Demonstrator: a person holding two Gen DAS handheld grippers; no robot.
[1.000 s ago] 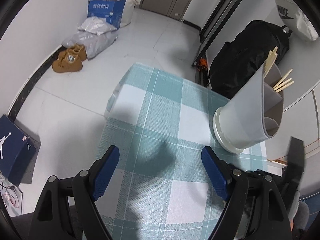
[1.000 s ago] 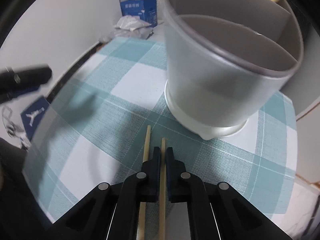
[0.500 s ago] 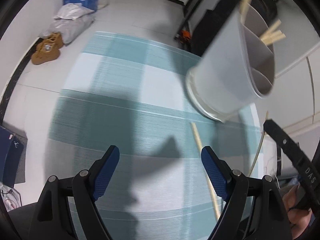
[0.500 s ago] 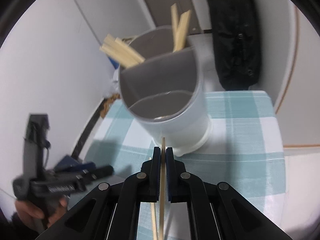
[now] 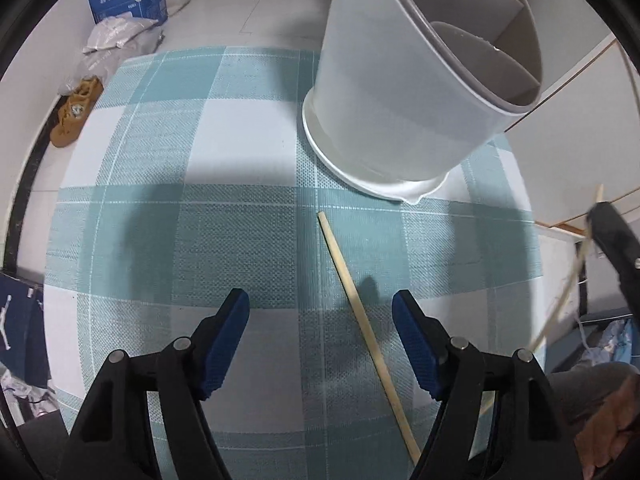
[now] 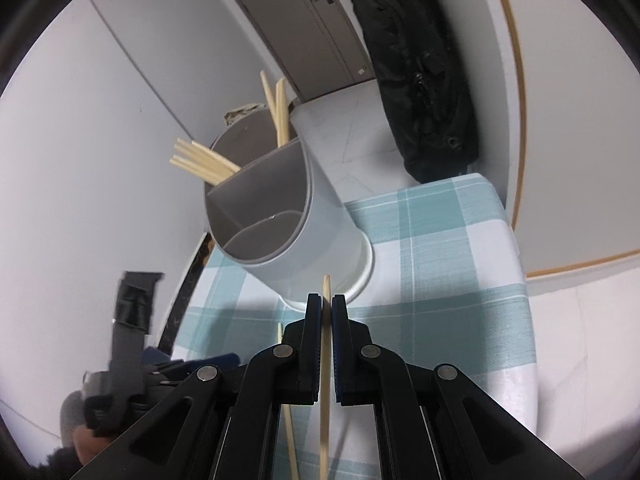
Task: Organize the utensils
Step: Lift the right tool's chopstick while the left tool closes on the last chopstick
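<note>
Lying loose on the checked tablecloth (image 5: 240,152), one chopstick (image 5: 360,312) is seen slanting between the blue pads of the left gripper (image 5: 320,336), nearer the right-hand pad; the jaws are closing around it but neither pad (image 5: 226,336) is seen to touch it yet, so nothing is held there. If the closing is finished at this angle, the stick may be caught off-centre and rolled or flicked along the cloth, because it lies skewed to the pads rather than square across them. Just beyond its far tip the grey utensil holder (image 5: 400,80) stands on its white base, divided into compartments; several chopsticks (image 6: 204,162) already lean out of the far ones, while the nearest compartment looks empty. Further right, a second chopstick (image 6: 325,344) is pinched in the right gripper (image 6: 326,308), whose fingers are pressed together on it, with the tip poking out just past the pads and aimed towards the holder. From here a miss is judged likely if the stick is brought in low: its tip could strike the holder's wall or rim (image 6: 280,256) instead of clearing it, and the light container might be tipped. The thin stick is gripped near one end only, so it may also swivel in the pads and be dropped beside the holder.
</note>
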